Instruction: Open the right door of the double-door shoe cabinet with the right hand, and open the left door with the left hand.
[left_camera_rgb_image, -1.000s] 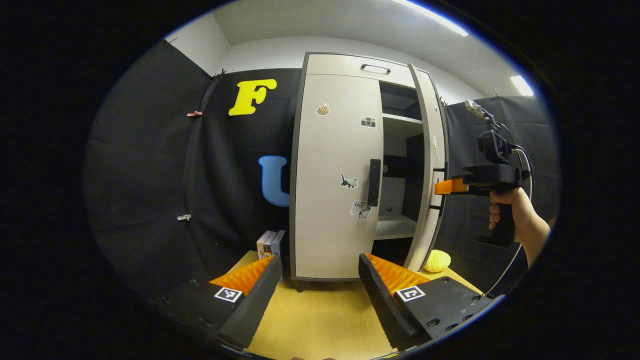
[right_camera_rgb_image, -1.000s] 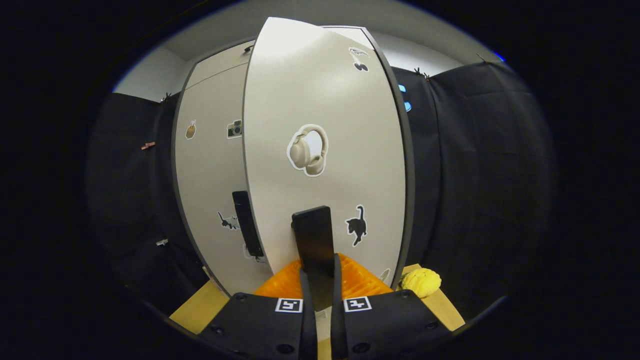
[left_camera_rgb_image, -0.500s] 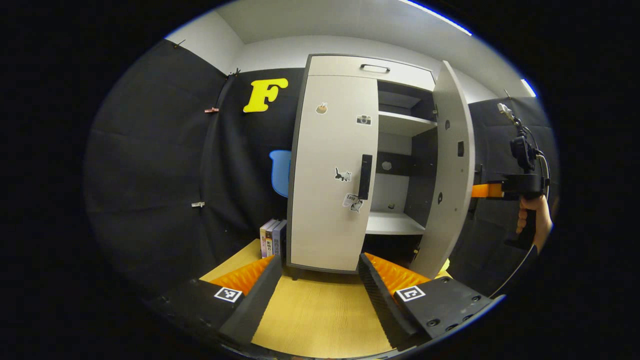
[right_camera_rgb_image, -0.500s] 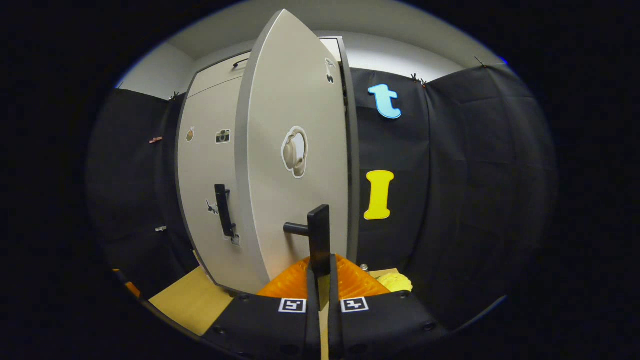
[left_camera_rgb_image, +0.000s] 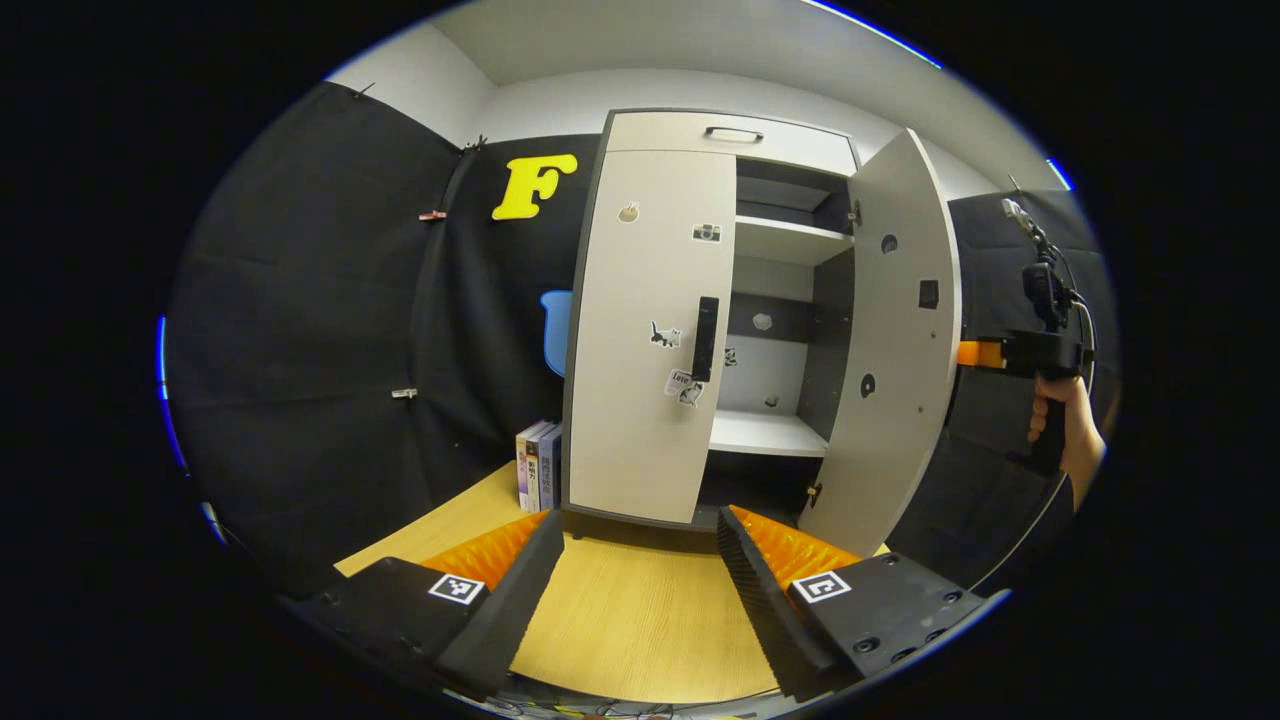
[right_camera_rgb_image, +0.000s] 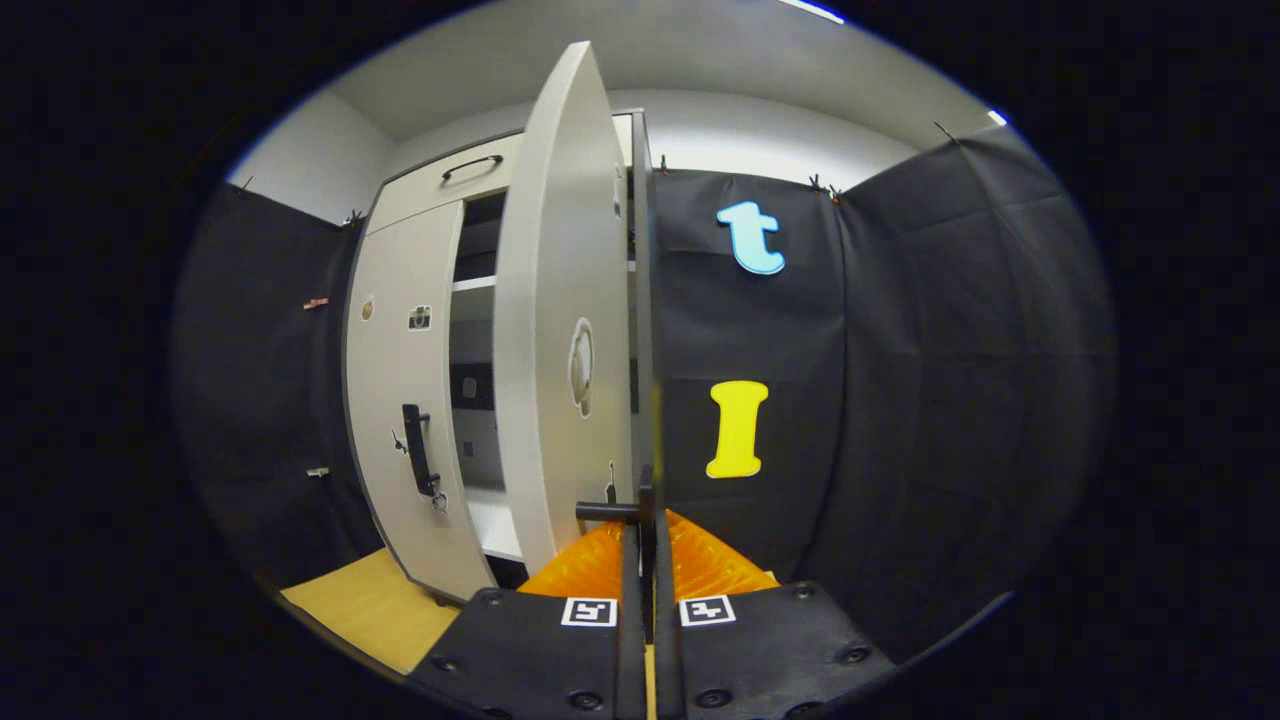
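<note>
R gripper (right_camera_rgb_image: 640, 545) pinched R door's handle (right_camera_rgb_image: 628, 512), R door (left_camera_rgb_image: 890, 340) swung wide off shoe cabinet (left_camera_rgb_image: 730, 135); L gripper (left_camera_rgb_image: 640, 555) spread before cabinet. Next prob: grab L door handle (left_camera_rgb_image: 705, 338)

Sticker (left_camera_rgb_image: 684, 386) low on the shoe cabinet's left door (left_camera_rgb_image: 645, 330) bearing small lettering too blurred to read, spines of the books (left_camera_rgb_image: 537, 478) beside the cabinet likewise unreadable
</note>
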